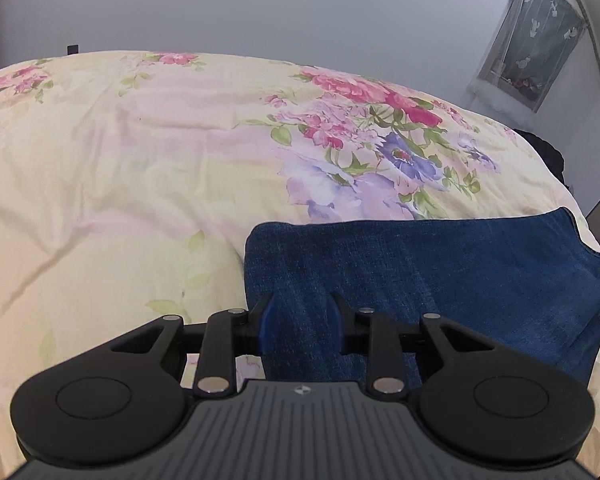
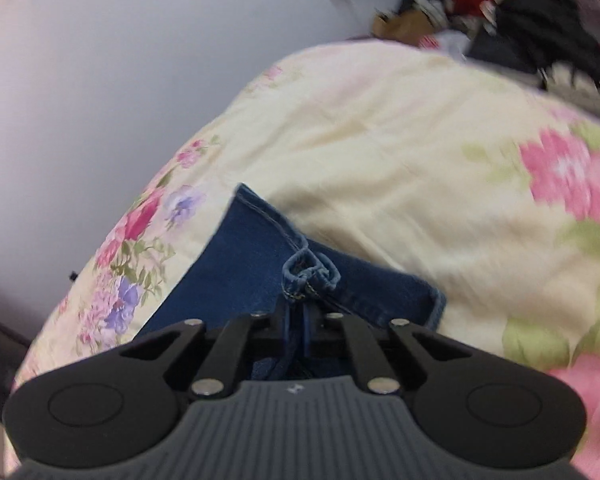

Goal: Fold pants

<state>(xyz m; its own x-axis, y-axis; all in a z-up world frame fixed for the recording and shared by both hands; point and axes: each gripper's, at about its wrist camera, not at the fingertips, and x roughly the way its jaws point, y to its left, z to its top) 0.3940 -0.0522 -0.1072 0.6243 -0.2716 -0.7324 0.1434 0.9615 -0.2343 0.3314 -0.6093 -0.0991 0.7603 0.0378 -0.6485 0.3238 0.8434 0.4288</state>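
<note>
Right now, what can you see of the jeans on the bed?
The jeans are dark blue denim, folded into a flat, roughly rectangular stack on the floral quilt. Orange-stitched seams and a bunched, knotted bit of hem show in the right wrist view. The right gripper is shut on an edge near that bunch. The left gripper has its fingers apart over the fold's near end; whether they press the cloth is unclear.
</note>
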